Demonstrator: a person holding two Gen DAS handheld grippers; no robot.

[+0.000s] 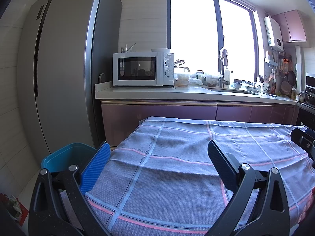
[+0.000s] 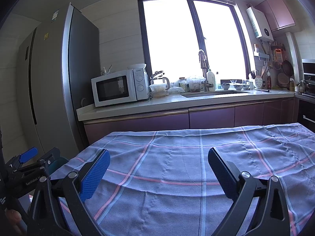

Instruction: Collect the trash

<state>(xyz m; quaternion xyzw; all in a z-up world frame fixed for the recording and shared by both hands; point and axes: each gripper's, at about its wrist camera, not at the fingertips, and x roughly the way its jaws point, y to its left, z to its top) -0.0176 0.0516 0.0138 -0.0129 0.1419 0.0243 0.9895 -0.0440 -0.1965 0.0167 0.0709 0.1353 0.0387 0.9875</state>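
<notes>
Hovering wide open and empty, two tools, left tool (image 1: 157,155) and right tool (image 2: 158,159), over one tablecloth (image 2: 177,157)

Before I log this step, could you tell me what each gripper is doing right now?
Left gripper: open, holding nothing.
Right gripper: open, holding nothing.
</notes>
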